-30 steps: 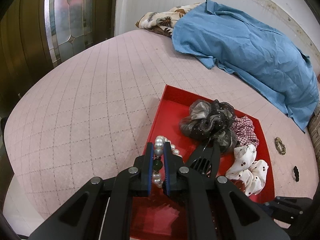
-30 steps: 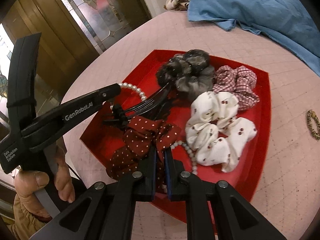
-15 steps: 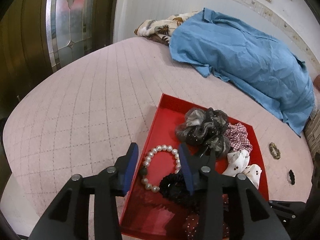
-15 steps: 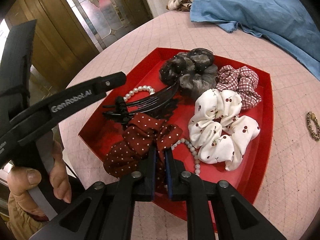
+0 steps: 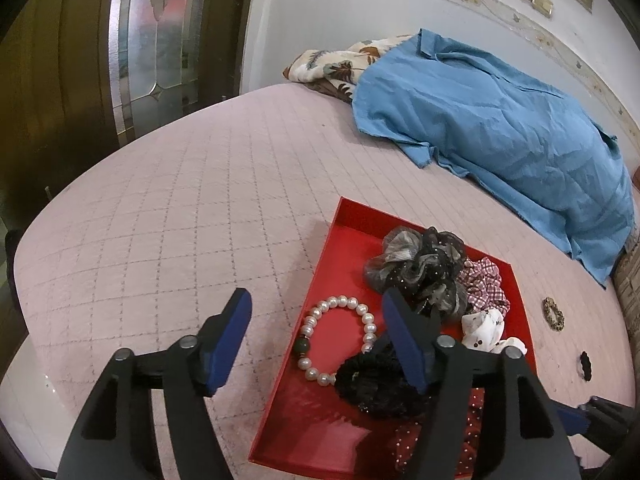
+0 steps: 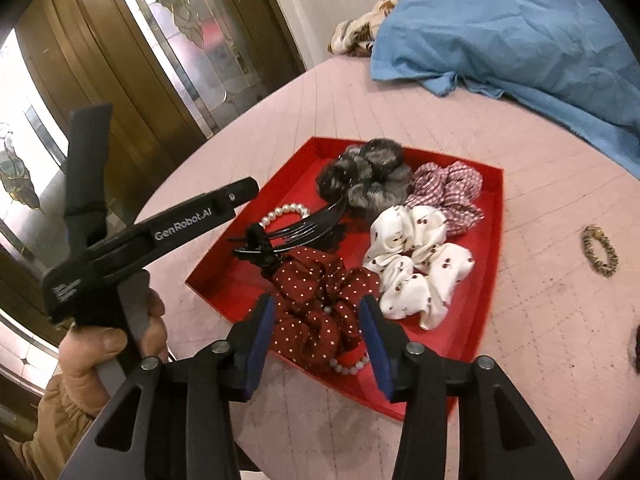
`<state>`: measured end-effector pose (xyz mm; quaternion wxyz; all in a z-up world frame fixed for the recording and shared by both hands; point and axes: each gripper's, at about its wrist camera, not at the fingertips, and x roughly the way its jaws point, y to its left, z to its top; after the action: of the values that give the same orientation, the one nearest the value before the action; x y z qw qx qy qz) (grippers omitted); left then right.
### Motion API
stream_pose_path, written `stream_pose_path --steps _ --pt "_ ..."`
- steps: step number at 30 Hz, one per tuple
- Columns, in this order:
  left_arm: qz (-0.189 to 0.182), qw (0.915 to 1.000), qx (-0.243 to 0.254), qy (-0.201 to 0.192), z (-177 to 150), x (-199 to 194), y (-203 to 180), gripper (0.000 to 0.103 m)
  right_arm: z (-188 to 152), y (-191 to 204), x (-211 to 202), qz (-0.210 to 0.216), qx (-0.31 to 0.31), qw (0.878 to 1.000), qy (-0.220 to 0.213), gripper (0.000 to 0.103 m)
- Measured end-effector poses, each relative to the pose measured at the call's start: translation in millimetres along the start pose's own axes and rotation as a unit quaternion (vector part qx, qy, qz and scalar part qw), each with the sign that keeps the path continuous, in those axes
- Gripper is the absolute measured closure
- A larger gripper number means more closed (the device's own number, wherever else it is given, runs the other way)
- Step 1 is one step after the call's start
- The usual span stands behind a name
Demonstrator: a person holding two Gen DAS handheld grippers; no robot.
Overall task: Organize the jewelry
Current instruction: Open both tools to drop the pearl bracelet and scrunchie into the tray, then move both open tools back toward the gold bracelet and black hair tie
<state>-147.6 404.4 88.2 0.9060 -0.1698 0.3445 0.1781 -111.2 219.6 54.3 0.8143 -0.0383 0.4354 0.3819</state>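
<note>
Hair tie [image 6: 600, 250] lies loose on the bed, right of the red tray [image 6: 490, 240], nearer the right gripper [image 6: 320, 336]; both grippers' fingers are spread, empty.

Both fisheye views look down along their own hand-held gripper's fingers from close above the shallow red rectangular tray [image 5: 320, 280] [image 6: 494, 248], the left wrist view from its near-left edge, the right wrist view from its near corner, sharing the tray's contents and the crumpled blue cloth [image 5: 500, 128] [image 6: 520, 28] beyond.
</note>
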Motion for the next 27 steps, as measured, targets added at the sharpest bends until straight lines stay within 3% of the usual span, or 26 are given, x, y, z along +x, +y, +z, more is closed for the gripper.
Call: stream_pose_path --steps 10,19,23,27 --pt "0.016 0.9999 0.004 -0.006 -5 -5 -2 0.032 -10 -16 -41 -0.016 0.006 0.999 -0.029 0.051" --pt "0.030 0.9982 0.012 -0.050 -12 -26 -9 0.032 -33 -70 -108 -0.070 0.039 0.995 -0.066 0.045" --pt "0.046 0.9979 0.033 -0.031 -16 -26 -20 0.032 -47 -105 -135 -0.091 0.077 0.990 -0.076 0.045" --pt "0.021 0.9989 0.041 -0.009 -21 -40 -32 0.032 -61 -138 -160 -0.113 0.108 0.984 -0.085 0.045"
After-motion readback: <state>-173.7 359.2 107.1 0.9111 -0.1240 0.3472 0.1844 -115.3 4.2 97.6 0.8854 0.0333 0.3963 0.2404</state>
